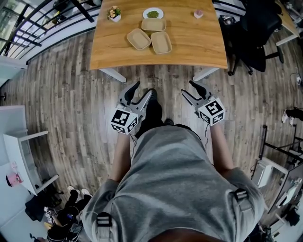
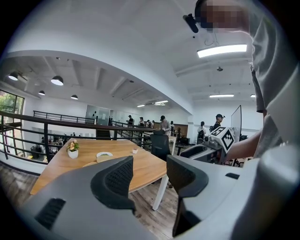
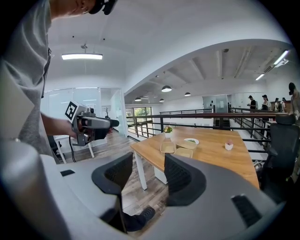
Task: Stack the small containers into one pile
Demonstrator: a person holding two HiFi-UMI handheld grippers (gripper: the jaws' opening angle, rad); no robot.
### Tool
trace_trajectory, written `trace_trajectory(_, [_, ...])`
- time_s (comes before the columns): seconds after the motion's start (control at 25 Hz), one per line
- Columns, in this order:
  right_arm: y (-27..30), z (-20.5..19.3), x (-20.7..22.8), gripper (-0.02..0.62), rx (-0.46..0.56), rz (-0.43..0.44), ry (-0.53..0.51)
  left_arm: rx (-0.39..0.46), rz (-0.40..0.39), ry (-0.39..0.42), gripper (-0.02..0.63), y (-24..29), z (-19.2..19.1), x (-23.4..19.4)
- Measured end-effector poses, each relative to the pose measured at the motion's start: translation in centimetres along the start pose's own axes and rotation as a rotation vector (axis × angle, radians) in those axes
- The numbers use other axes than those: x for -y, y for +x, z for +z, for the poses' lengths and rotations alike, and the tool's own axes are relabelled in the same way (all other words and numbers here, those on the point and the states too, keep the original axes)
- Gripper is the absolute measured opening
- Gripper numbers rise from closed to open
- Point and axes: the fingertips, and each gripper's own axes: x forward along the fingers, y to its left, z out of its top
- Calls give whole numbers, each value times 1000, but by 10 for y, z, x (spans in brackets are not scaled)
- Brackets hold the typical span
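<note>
The person stands a little short of the wooden table, a gripper in each hand held out at waist height. The left gripper has its jaws spread with nothing between them, and so does the right gripper. The three small containers lie unstacked in a tight cluster near the table's middle. A white bowl sits just beyond them, with a potted plant to its left.
</note>
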Motion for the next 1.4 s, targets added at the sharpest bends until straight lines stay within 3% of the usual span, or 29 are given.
trace_trajectory(0.4, [50,9,32,198,-22,-26,15,-26,-40,-44,222,31,-8,-49])
trace_trajectory(1.4, [201,63,128,184,-82,-84,54,-63,-124,-71,221,141,23,-219])
